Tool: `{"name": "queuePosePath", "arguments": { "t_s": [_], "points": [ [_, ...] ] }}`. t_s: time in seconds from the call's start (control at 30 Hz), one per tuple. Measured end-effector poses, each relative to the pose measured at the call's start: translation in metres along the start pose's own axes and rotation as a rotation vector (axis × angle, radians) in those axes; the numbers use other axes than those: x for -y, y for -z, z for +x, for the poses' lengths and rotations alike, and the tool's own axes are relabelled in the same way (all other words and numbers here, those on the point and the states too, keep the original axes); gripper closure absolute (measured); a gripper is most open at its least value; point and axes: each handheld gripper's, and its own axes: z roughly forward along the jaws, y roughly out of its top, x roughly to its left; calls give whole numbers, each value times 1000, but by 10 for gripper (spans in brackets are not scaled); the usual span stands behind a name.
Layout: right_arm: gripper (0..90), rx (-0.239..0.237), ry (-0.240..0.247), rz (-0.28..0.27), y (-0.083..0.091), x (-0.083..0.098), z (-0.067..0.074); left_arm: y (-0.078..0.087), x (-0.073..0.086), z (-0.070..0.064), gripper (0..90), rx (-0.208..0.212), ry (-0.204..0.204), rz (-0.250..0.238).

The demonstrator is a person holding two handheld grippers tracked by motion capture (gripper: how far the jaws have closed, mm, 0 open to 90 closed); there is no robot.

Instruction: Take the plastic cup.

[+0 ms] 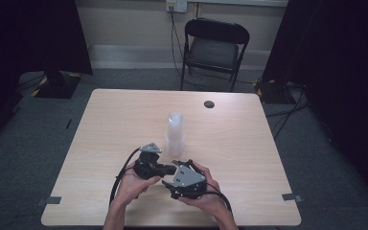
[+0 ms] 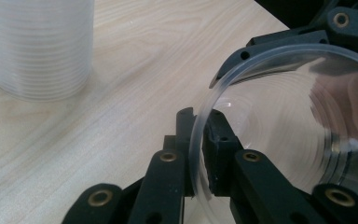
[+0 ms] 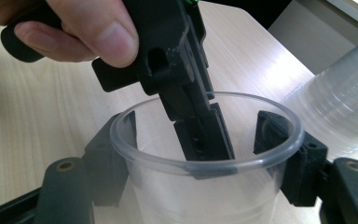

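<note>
A single clear plastic cup (image 3: 205, 198) sits between the two black jaws of my right gripper (image 3: 196, 128), which press its sides just below the rim. My left gripper (image 3: 200, 135) reaches down from above, shut on the near part of the rim with one finger inside the cup. In the left gripper view, the left gripper (image 2: 200, 122) pinches the rim of the cup (image 2: 279, 126), whose mouth faces the camera. A stack of clear cups (image 1: 175, 132) stands at the table's middle, just beyond the left gripper (image 1: 168, 169) and the right gripper (image 1: 175, 173).
The stack of cups (image 2: 37, 46) stands close to the left gripper's far left and to the right gripper's far right (image 3: 340, 107). On the wooden table (image 1: 124, 110) a dark round hole (image 1: 209, 104) lies near the far edge. A black folding chair (image 1: 214, 45) stands behind the table.
</note>
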Motion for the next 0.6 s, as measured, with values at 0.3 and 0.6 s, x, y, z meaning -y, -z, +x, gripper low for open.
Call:
{"name": "queuePosePath", "arguments": {
  "t_s": [0.3, 0.6],
  "points": [
    [299, 12, -57, -31, 2, 1, -6, 3, 1, 2, 801, 5, 27, -52],
    [301, 24, -83, -28, 1, 3, -7, 9, 5, 1, 765, 8, 6, -115]
  ]
}}
